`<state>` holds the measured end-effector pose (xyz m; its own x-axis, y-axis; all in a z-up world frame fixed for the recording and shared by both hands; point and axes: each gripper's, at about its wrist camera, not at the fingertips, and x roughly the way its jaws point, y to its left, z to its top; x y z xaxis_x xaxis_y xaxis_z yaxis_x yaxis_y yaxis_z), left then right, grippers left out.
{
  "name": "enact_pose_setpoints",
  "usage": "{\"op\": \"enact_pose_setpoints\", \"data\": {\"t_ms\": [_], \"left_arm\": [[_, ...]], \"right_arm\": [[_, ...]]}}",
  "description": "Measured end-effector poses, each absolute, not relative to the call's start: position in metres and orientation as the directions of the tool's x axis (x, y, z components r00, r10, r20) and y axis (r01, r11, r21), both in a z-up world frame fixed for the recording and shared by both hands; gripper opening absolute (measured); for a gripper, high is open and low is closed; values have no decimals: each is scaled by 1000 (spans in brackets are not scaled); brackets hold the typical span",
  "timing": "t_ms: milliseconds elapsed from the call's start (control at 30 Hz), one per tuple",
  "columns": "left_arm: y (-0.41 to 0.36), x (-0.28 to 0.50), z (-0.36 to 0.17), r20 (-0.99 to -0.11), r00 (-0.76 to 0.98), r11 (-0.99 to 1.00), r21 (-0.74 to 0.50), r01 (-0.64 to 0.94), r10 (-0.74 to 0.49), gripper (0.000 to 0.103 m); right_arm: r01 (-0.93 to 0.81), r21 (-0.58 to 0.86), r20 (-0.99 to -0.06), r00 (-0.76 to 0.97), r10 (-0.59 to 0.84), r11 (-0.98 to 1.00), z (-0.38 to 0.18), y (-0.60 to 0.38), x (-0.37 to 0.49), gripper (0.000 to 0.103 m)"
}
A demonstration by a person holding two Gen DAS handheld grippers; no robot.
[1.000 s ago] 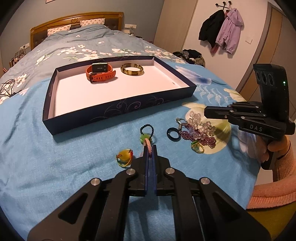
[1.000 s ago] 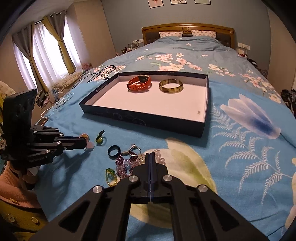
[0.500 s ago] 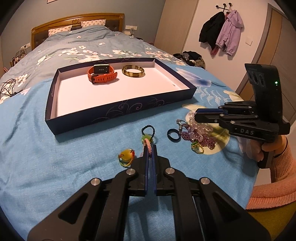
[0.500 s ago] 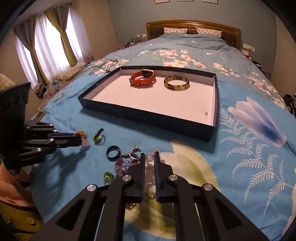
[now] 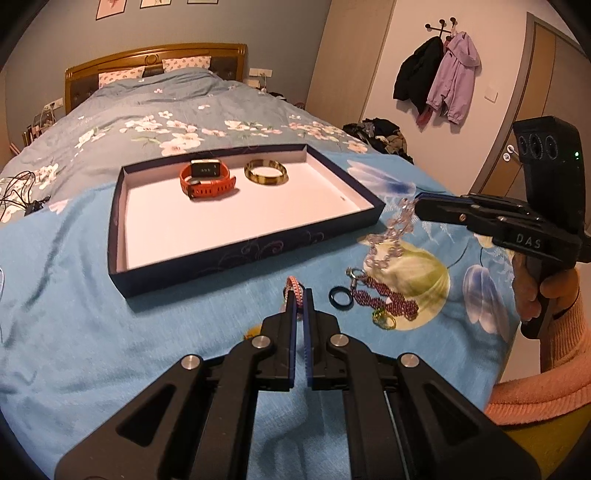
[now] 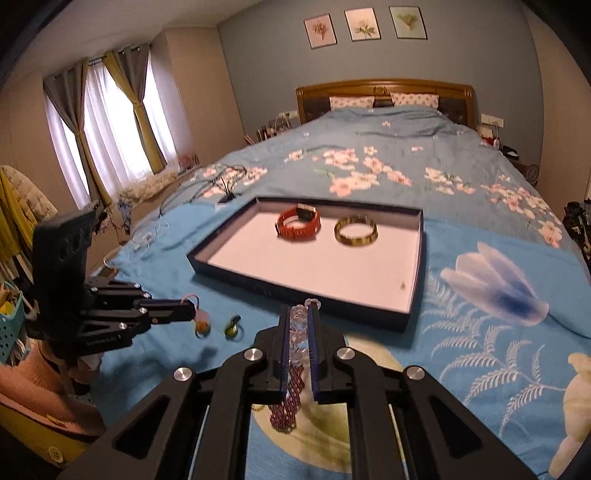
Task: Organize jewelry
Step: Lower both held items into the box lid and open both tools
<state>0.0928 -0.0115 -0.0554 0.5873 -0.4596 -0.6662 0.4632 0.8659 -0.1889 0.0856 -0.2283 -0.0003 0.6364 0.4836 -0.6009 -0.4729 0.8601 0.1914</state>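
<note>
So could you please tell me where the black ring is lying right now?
In the left wrist view the black ring lies on the blue bedspread, right of the left claw and beside the purple bead bracelet, nearer than the tray.

A bedroom in a home. A wide bed (image 6: 388, 155) with a wooden headboard (image 6: 384, 88) and blue floral bedding filled the room. Three framed flower prints (image 6: 365, 25) hung above it, and curtains (image 6: 107, 122) covered a tall window. Coats (image 5: 439, 79) hung on wall hooks beside a wooden door (image 5: 532, 92); clothes (image 5: 380, 134) lay heaped on the floor.
</note>
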Motion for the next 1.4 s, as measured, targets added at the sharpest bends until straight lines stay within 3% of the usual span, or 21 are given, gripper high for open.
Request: {"op": "enact_pose_setpoints", "data": {"t_ms": [533, 933, 1400], "left_arm": [[-1, 129, -33, -636, 637, 888, -183, 422, -434, 4], [2, 168, -31, -633, 643, 897, -221, 383, -431, 4], [-8, 213, -50, -689, 609, 913, -211, 349, -392, 4]], "right_arm": [[-457, 187, -532, 697, 481, 869, 27, -227, 123, 8], [-430, 199, -547, 697, 464, 881, 21, -220, 162, 8], [-403, 244, -593, 657, 465, 882, 0, -209, 209, 8]]}}
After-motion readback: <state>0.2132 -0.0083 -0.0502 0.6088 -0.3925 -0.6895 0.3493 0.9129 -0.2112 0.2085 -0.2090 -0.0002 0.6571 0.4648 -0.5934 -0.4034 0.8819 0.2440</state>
